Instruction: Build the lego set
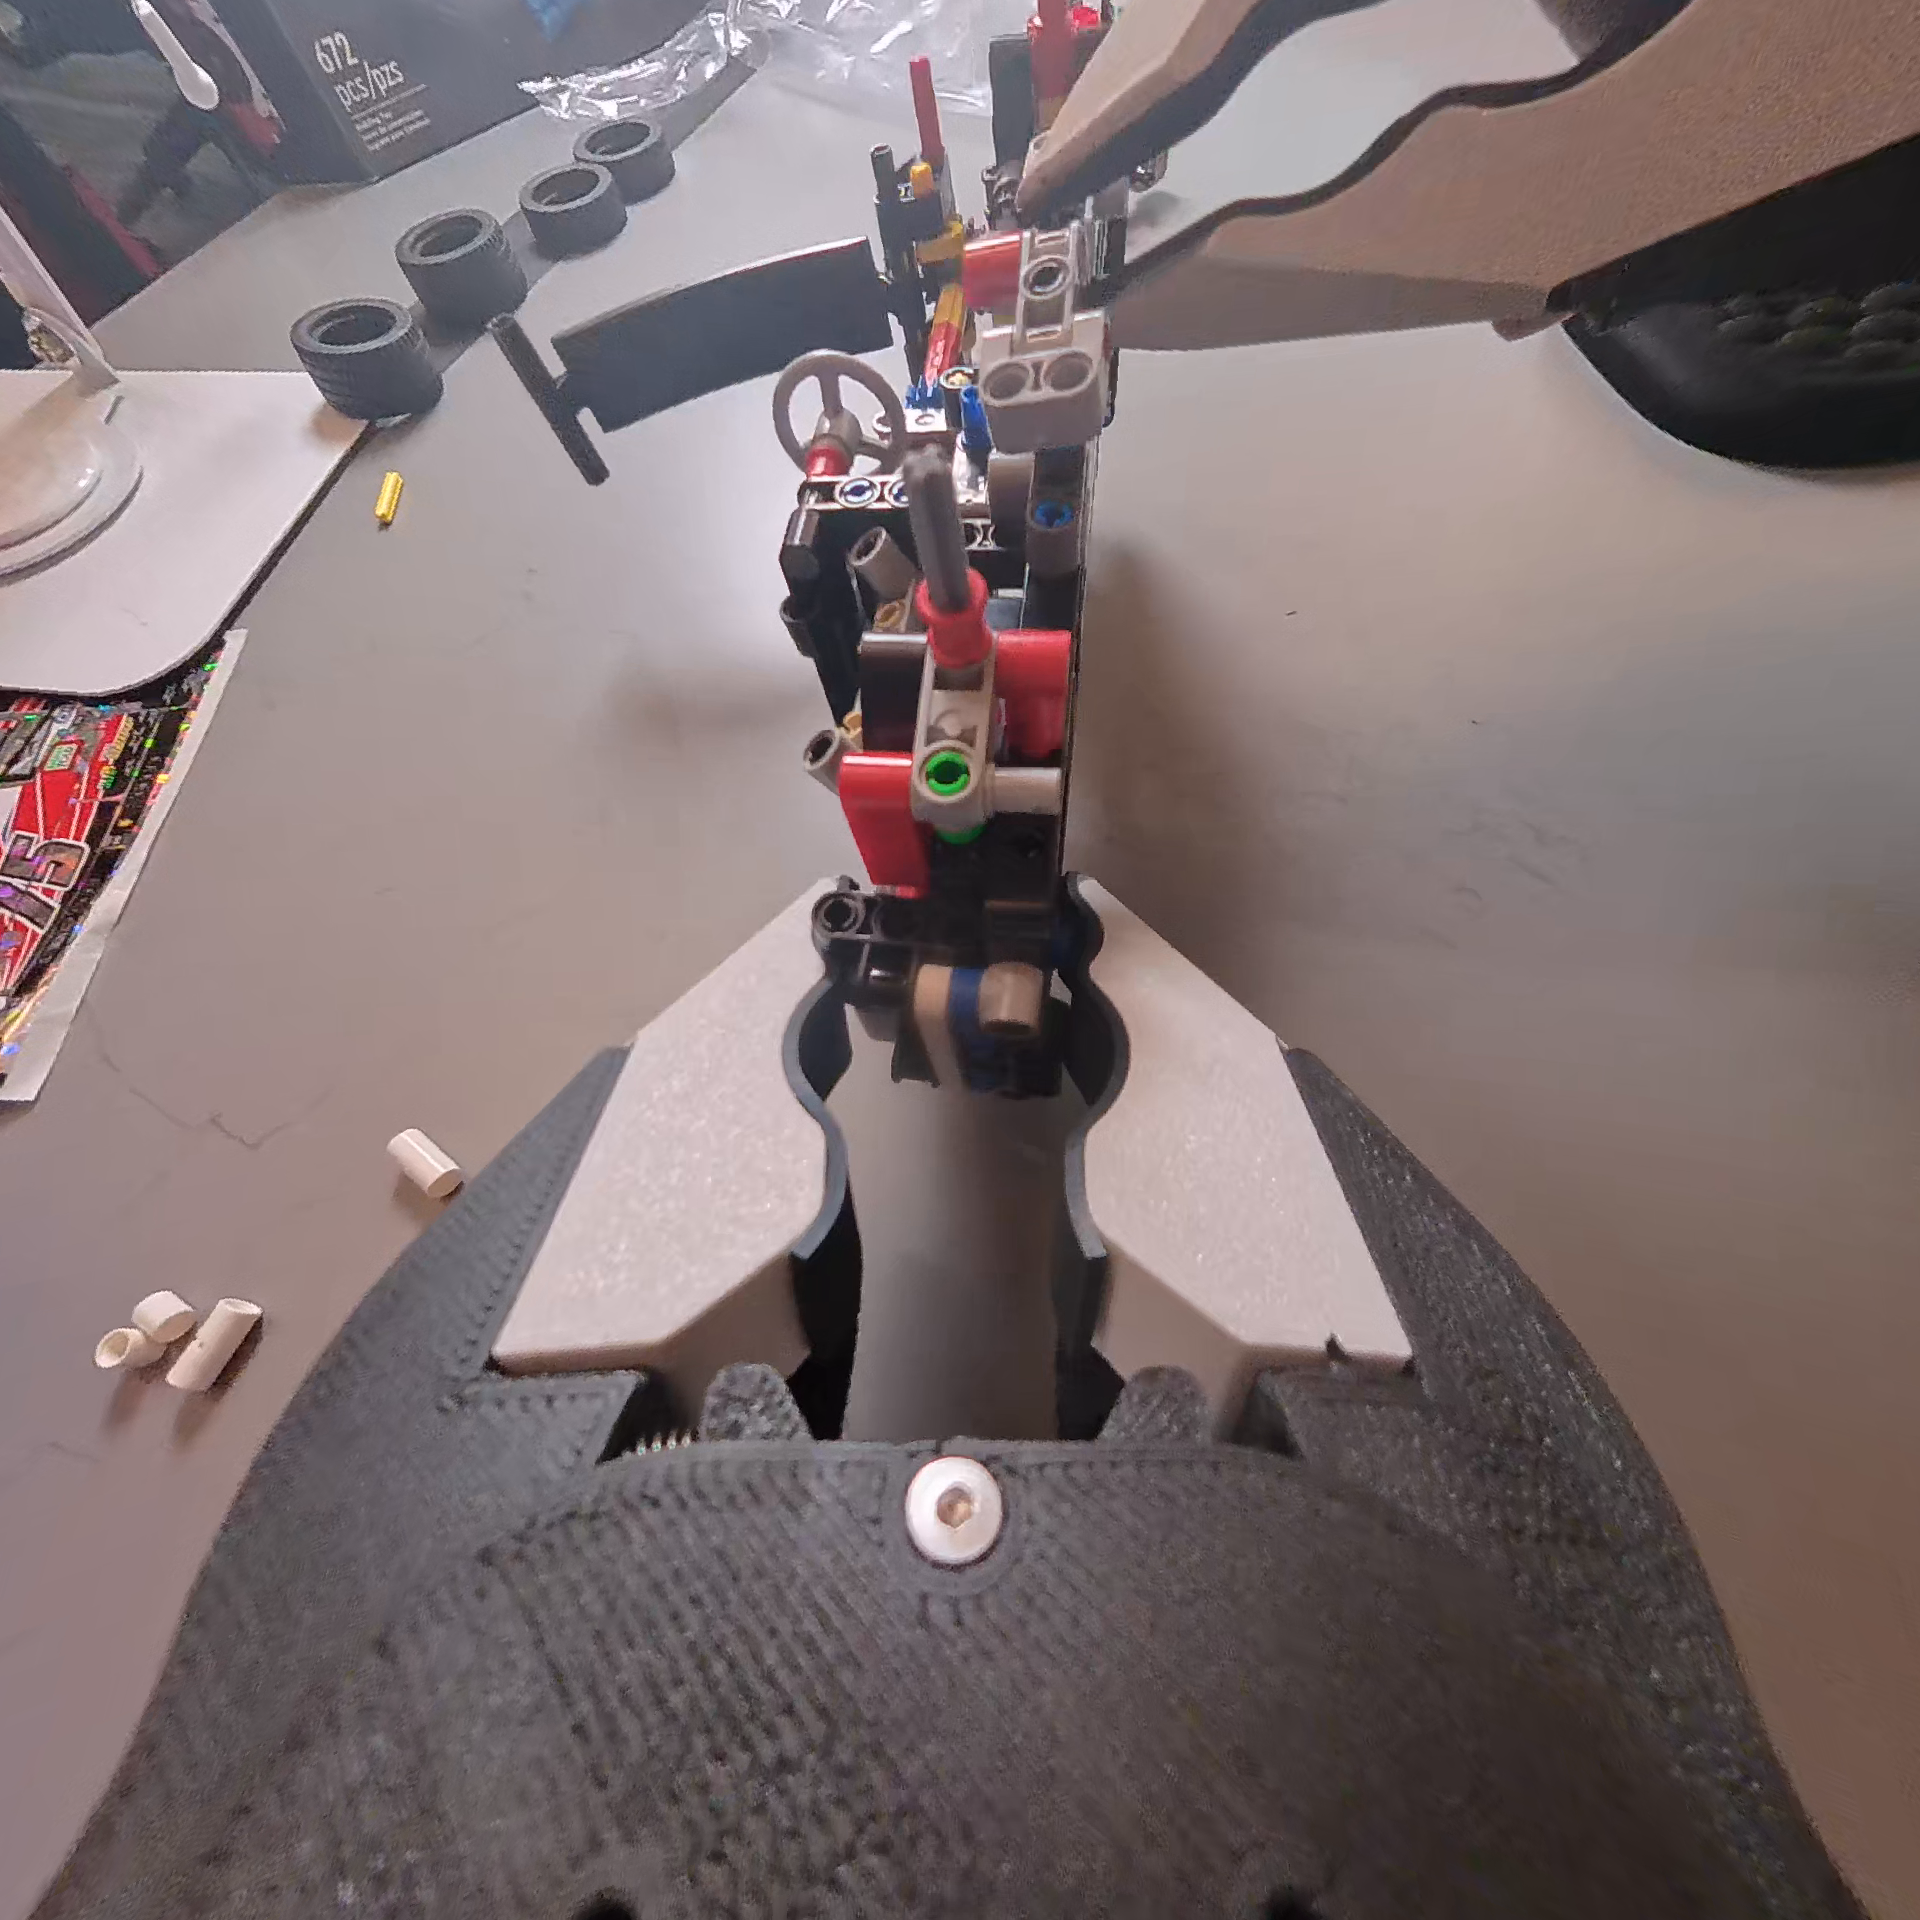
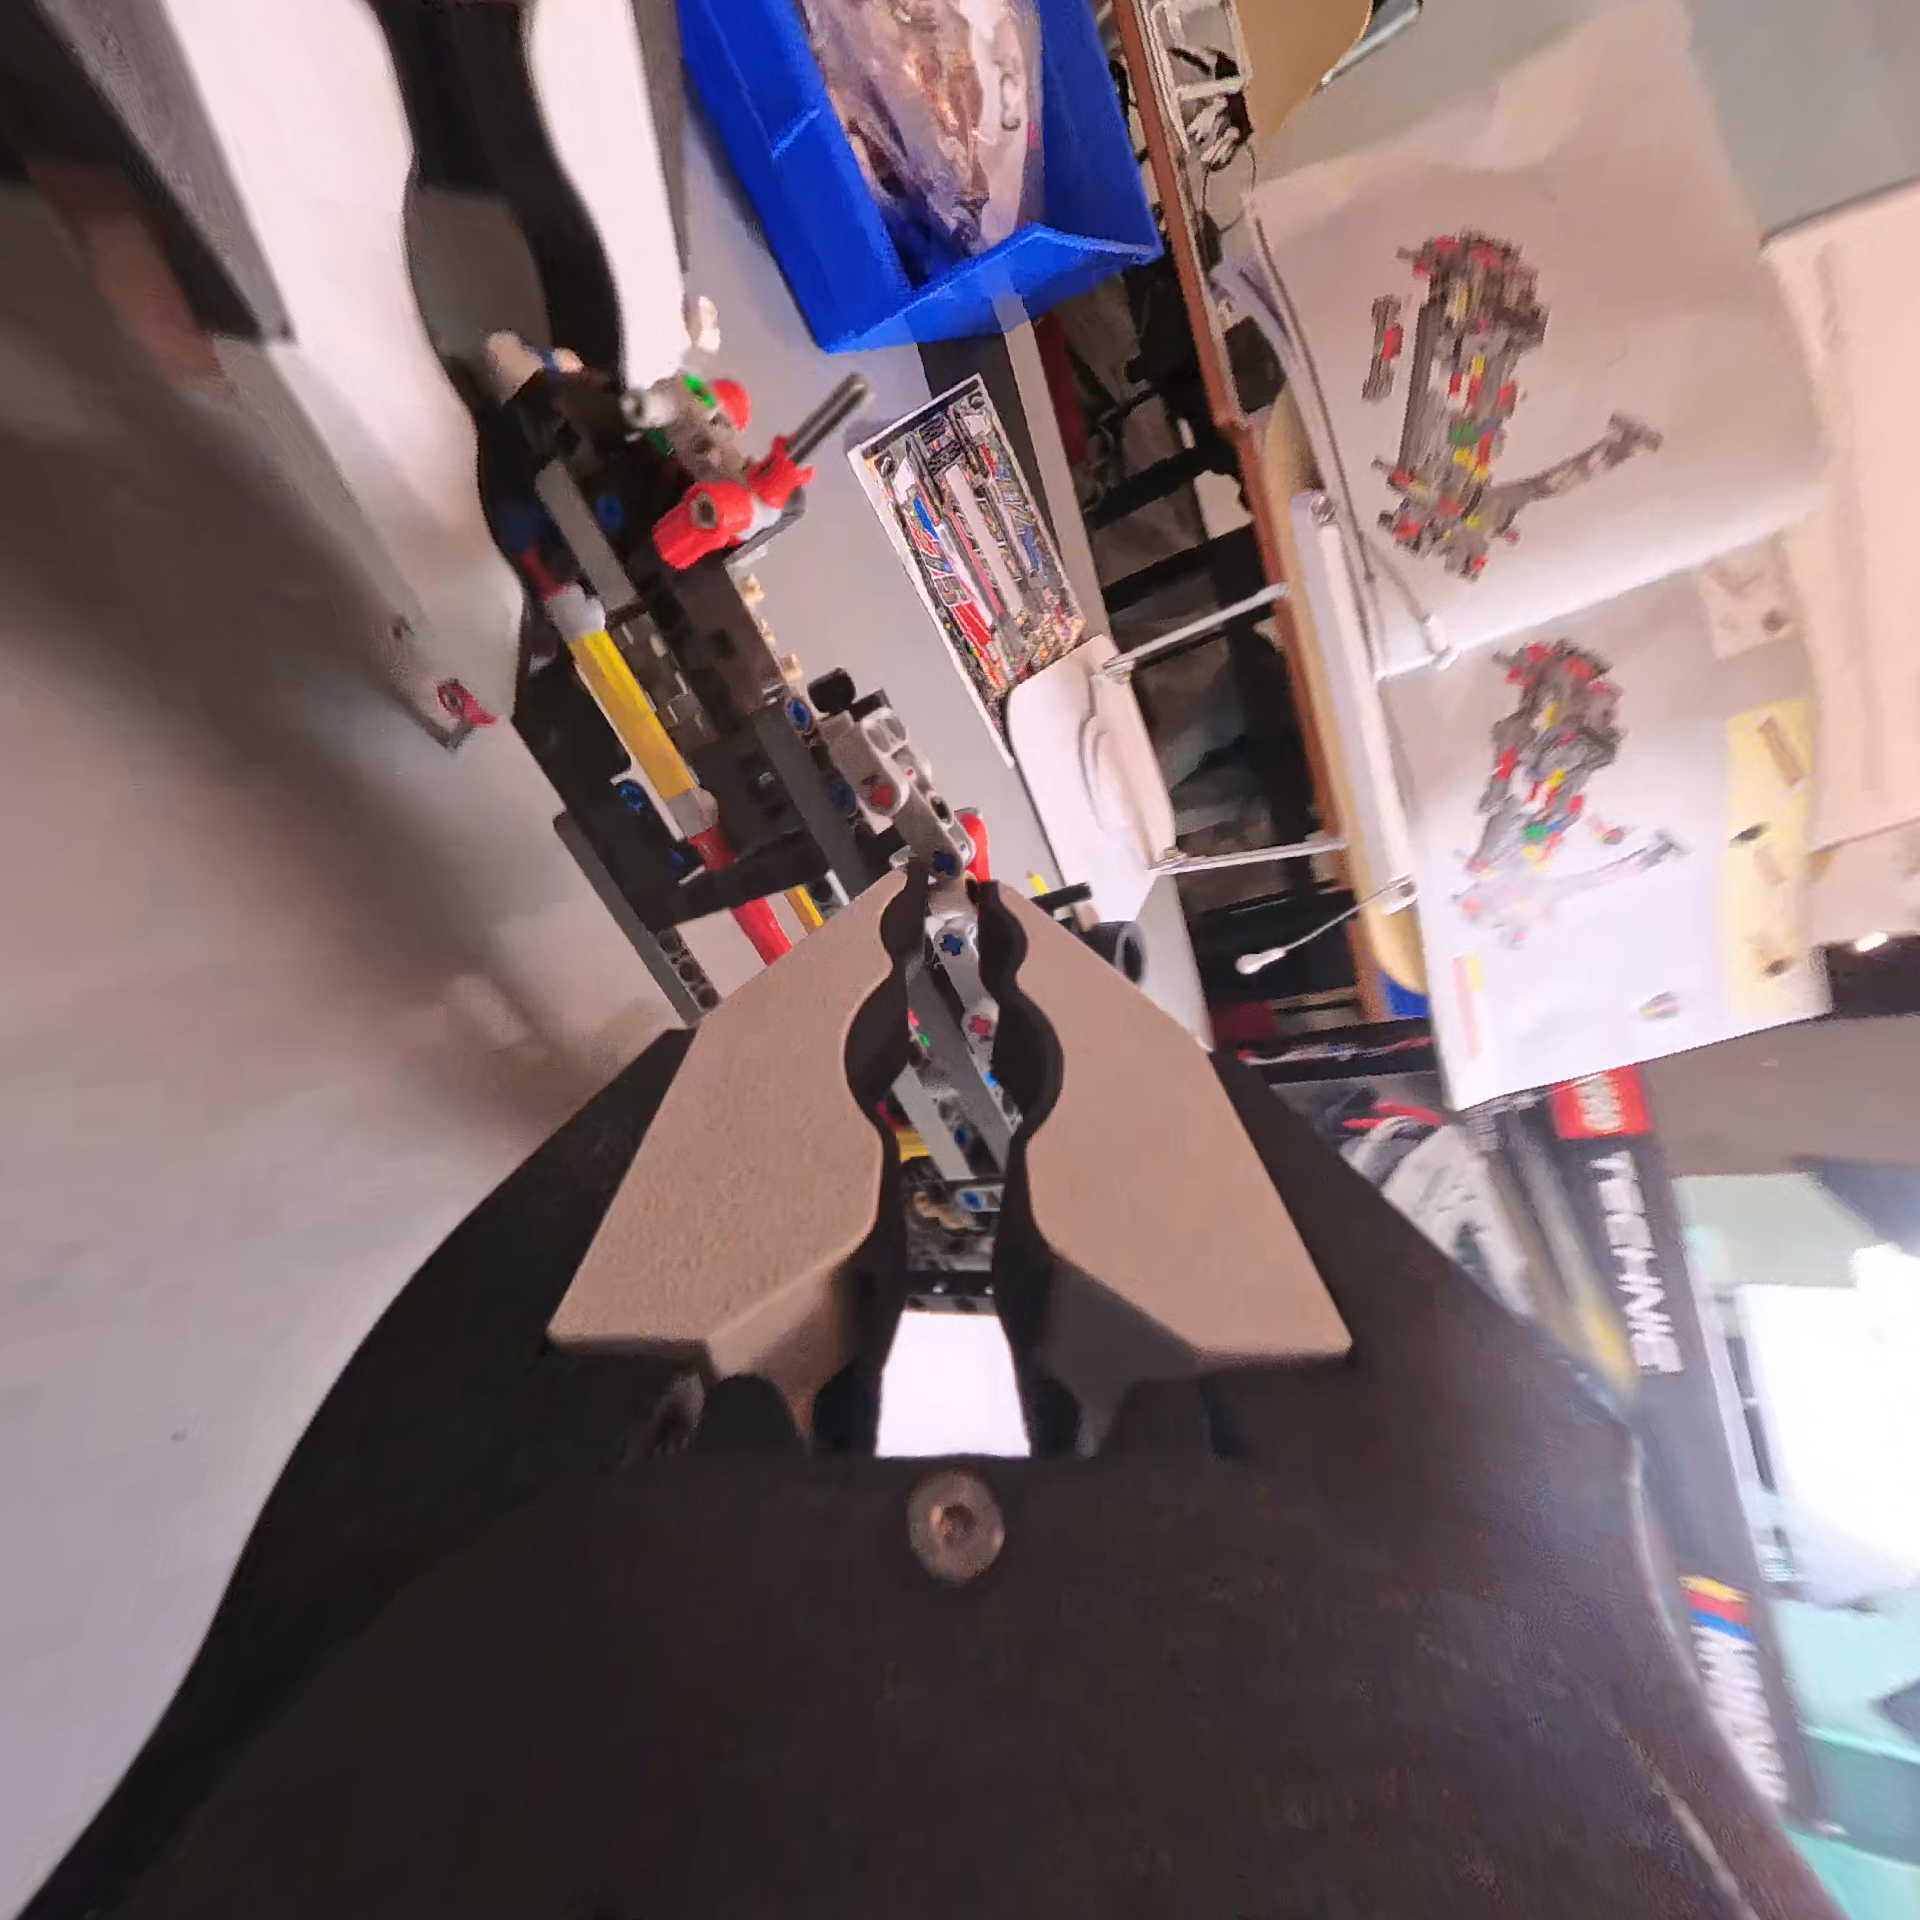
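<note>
Tyres (image 1: 457, 275) and sticker sheet (image 1: 62, 831) flank the clamped chassis (image 1: 966, 665).

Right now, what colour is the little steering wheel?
Grey; the steering wheel shows best in the left wrist view.

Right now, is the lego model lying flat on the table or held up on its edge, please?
On edge: the lego model stands narrow, clamped by the left gripper and right gripper.

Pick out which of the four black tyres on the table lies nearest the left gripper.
The tyre at the near end of the row, beside the grey mat's corner. The other three run away from it toward the black box.
</note>
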